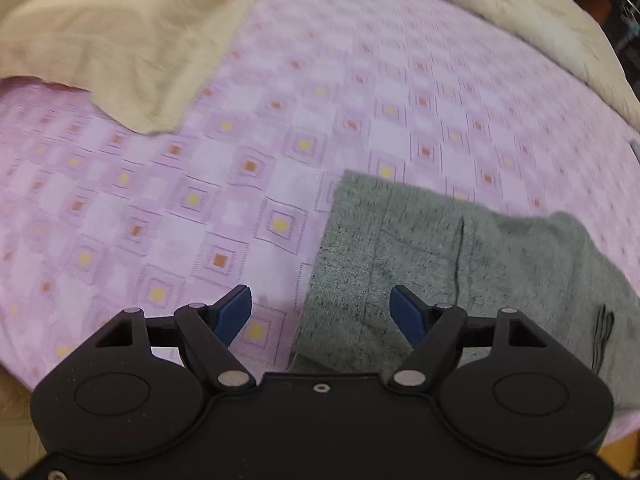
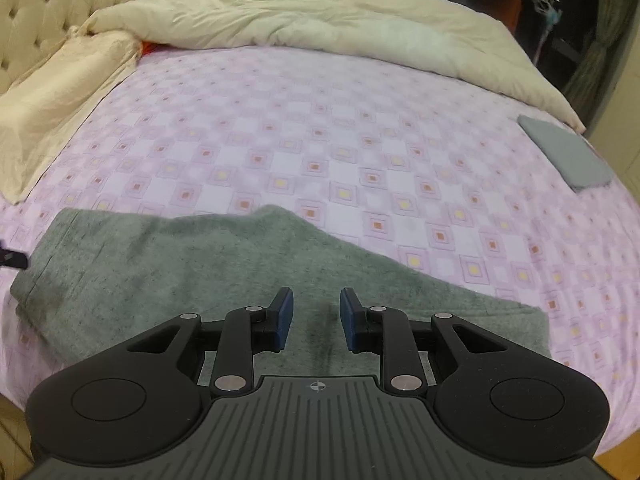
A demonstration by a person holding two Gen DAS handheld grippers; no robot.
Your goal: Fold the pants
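The grey pants lie folded flat on the pink patterned bedsheet, near the bed's front edge. My left gripper hovers over their left edge. It is open wide, one blue pad over the sheet and the other over the cloth, with nothing between them. In the right wrist view the pants stretch from the left towards the lower right. My right gripper hangs above their middle, open partway, and its pads grip nothing.
A cream duvet is bunched along the far side of the bed. A cream pillow lies at the left below a tufted headboard. A small folded grey cloth sits at the right edge of the sheet.
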